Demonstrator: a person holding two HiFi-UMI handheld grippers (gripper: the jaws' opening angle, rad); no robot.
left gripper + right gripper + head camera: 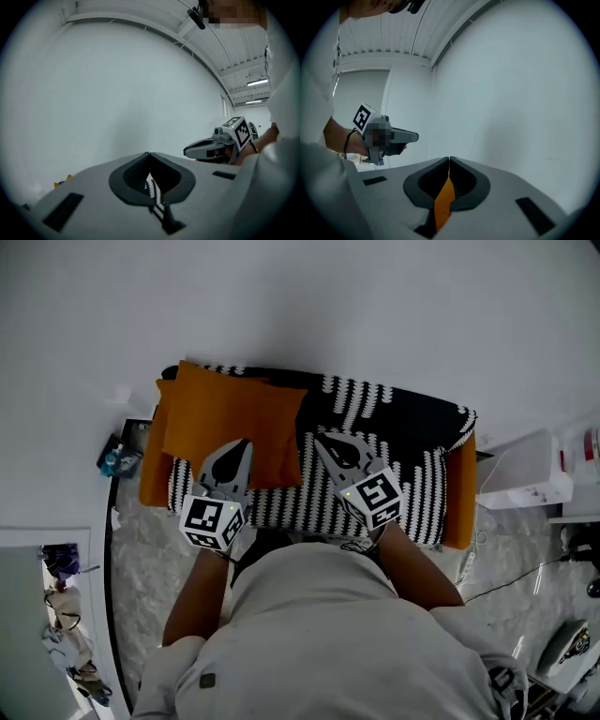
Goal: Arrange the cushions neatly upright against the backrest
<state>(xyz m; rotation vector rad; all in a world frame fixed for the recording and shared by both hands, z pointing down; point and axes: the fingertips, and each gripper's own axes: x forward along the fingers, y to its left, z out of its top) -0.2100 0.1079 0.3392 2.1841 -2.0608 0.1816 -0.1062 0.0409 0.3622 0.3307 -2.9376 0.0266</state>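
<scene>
Cushions lie on the sofa [459, 502]: orange cushion [230, 418] centre left, striped cushion [394, 413] right, seemingly not yet tidily upright. Left hand-held gripper [242, 442] and right hand-held gripper [320, 438] hover above them, closed and empty.

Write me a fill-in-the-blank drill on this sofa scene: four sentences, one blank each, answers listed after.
1. The plain cushion is coloured ____.
2. The sofa cover is striped black and ____.
3. The left gripper and the right gripper both have their jaws ____.
4. In the head view, the cushion lies on the sofa cover's ____ half.

Missing words: orange; white; shut; left
</scene>
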